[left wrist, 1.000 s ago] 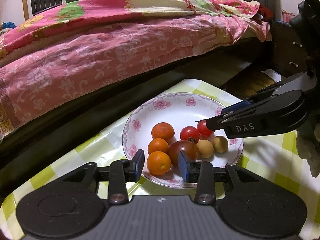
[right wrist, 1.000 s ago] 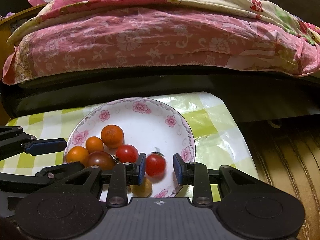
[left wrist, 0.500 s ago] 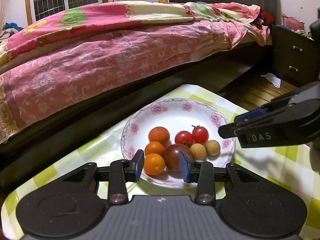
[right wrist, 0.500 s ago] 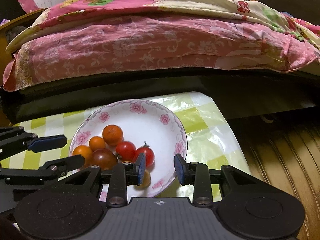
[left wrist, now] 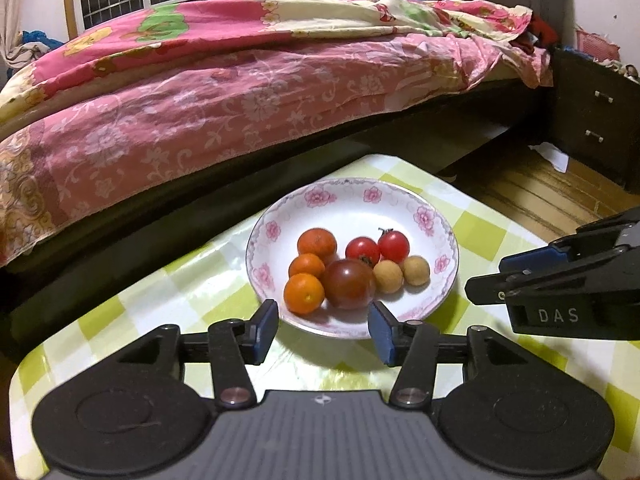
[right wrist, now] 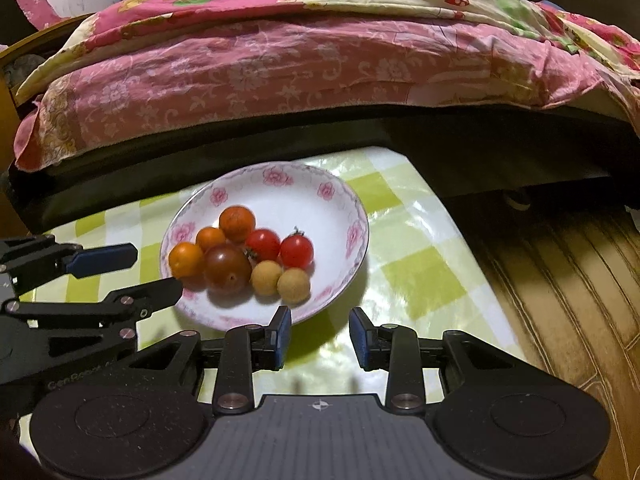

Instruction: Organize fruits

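Both grippers are backing off the floral plate (left wrist: 434,216) — left gripper (left wrist: 323,327) jaws opening, right gripper (right wrist: 320,334) slightly parted, both empty; dark tomato (left wrist: 349,284) sitting just ahead of the left

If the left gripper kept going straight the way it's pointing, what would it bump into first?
Probably the near rim of the flowered plate, then the dark brownish tomato right behind it. The left hand-held gripper has nothing between its opening jaws, and they frame that spot. Depth is hard to judge in this view.
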`<action>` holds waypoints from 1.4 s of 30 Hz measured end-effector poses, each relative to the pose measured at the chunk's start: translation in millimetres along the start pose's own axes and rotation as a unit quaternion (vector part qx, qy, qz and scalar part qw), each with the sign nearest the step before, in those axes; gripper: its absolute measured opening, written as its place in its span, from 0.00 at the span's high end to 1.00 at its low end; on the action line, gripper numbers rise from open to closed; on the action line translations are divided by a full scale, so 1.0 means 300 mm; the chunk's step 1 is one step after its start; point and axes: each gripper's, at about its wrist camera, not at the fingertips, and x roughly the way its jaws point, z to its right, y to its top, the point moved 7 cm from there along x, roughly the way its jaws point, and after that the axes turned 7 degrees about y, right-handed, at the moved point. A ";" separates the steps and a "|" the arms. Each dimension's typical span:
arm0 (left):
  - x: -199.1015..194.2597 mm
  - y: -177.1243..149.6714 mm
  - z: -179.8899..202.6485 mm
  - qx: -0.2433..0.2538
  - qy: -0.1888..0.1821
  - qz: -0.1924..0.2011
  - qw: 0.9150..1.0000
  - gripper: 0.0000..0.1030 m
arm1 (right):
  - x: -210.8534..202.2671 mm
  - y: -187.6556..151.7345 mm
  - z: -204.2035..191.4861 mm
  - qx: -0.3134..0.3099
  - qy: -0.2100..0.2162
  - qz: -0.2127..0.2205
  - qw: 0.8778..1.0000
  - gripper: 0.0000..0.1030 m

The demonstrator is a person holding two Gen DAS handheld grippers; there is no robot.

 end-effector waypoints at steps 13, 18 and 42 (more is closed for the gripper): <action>-0.081 -0.038 0.008 0.003 0.019 0.005 1.000 0.34 | -0.061 -0.079 -0.027 0.017 0.003 -0.003 1.000 0.67; -0.095 -0.051 0.011 0.004 0.027 0.005 1.000 0.32 | -0.076 -0.104 -0.027 0.023 0.002 -0.007 1.000 0.67; -0.208 -0.114 0.014 -0.012 0.079 0.017 0.997 0.02 | -0.184 -0.190 -0.084 0.038 0.009 -0.004 0.999 0.66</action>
